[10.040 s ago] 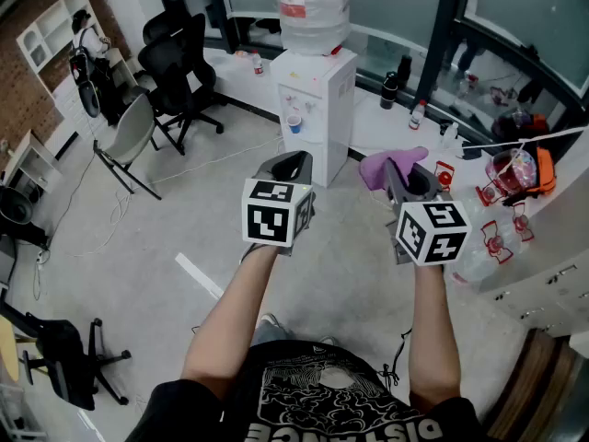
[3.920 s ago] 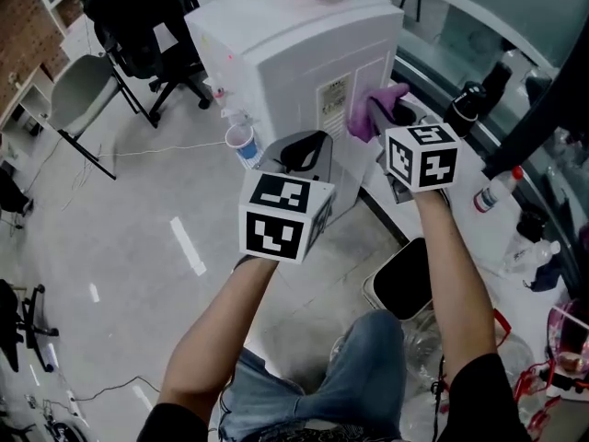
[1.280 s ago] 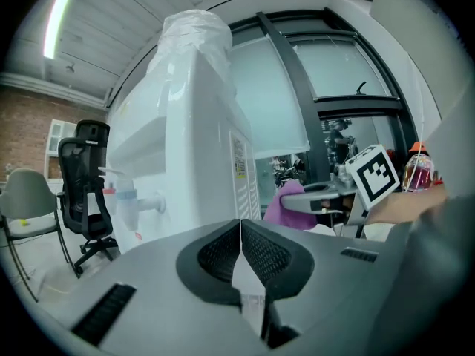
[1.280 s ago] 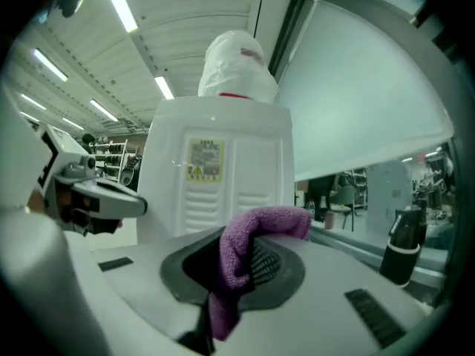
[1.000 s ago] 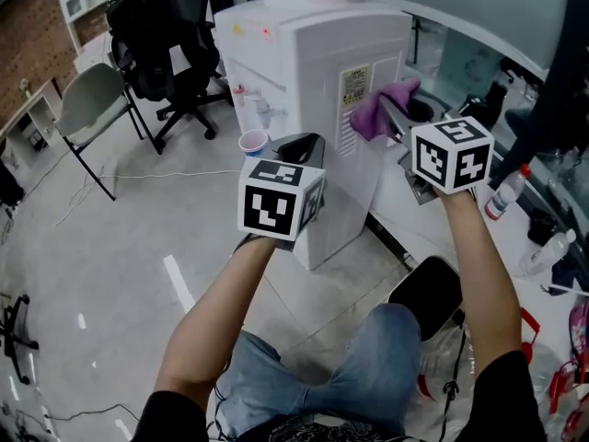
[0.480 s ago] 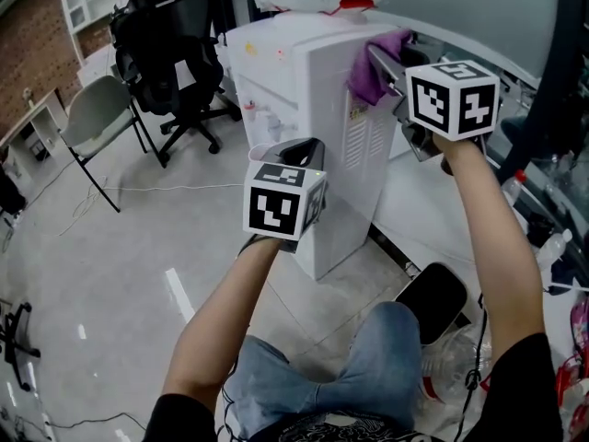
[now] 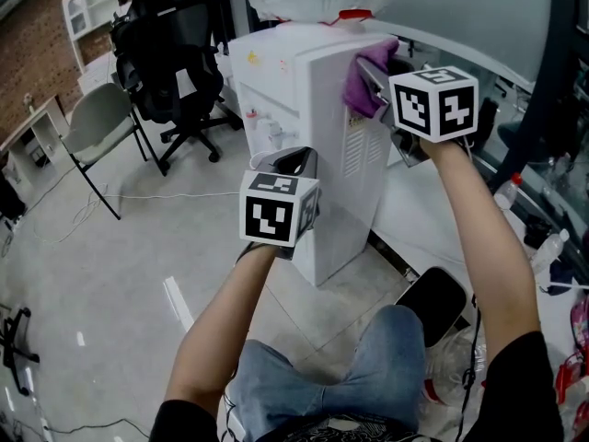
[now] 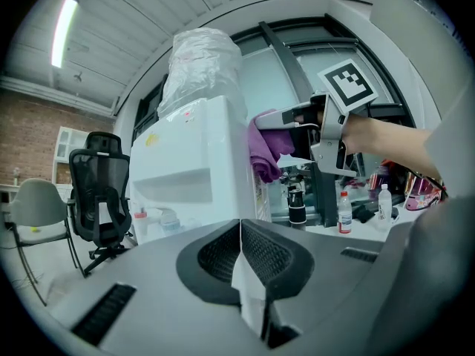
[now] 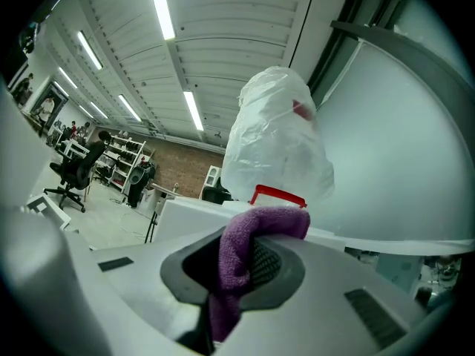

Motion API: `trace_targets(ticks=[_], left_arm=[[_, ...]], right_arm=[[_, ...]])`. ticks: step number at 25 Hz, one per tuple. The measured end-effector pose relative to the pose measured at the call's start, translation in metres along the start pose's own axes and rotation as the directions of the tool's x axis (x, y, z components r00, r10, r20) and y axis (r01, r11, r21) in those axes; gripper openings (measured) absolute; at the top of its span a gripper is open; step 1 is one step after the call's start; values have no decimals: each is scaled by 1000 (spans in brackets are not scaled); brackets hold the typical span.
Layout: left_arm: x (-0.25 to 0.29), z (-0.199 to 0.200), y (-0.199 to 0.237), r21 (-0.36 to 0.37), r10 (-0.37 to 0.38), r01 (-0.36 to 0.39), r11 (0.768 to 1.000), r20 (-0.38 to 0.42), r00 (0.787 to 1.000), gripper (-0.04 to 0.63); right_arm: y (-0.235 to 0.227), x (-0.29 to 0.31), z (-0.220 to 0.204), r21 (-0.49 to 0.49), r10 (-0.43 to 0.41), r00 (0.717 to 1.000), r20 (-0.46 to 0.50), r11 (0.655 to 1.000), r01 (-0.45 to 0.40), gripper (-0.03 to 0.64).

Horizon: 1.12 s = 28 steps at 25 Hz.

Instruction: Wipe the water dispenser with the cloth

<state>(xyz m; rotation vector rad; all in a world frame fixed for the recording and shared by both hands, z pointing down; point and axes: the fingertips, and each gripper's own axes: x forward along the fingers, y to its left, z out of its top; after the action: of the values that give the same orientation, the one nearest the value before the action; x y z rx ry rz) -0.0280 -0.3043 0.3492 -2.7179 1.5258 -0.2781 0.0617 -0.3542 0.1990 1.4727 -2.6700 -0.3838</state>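
The white water dispenser stands just ahead of me, with a plastic-wrapped bottle on top. A purple cloth presses against the upper edge of its right side panel. My right gripper is shut on that cloth, which hangs between its jaws in the right gripper view. My left gripper hovers lower, in front of the dispenser's near corner, shut with nothing in it. The left gripper view also shows the dispenser, the cloth and the right gripper.
Black office chairs and a grey folding chair stand left of the dispenser. A white ledge with bottles runs along the window at right. A black bin sits on the floor by my right leg.
My right gripper has carried the cloth up the dispenser's side panel, from the label to the top edge. The left gripper has stayed low and shut.
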Motion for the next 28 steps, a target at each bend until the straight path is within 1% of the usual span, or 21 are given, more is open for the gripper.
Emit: trace_targets(ticks=[4,8,12,19,28], left_arm=[[-2,-7,-2,0,-2,2,1000,-6,1000,28],[-3,-16,-2,-5,1,-1,1000,-13,1000,28],[-4,-27,0,-10,7,-7,1000,-23,1000,28],[-9,-46,9,-15,29,-29,999,-40,999,28],[-4,-76,13,-3,45,-45,999,-75,996,28]], right_arm=[[2,-4,-13,15,-8,1000,-17,1000,8,44],[10,-4,-33,25,3,999,-38,1000,-2,44],[15,-5,-62,25,2,997,-73,1000,0,44],[25,-7,-109,81,2,995,-105,997,6,44],[35,-9,-184,142,-2,987,-164,989,25,44]])
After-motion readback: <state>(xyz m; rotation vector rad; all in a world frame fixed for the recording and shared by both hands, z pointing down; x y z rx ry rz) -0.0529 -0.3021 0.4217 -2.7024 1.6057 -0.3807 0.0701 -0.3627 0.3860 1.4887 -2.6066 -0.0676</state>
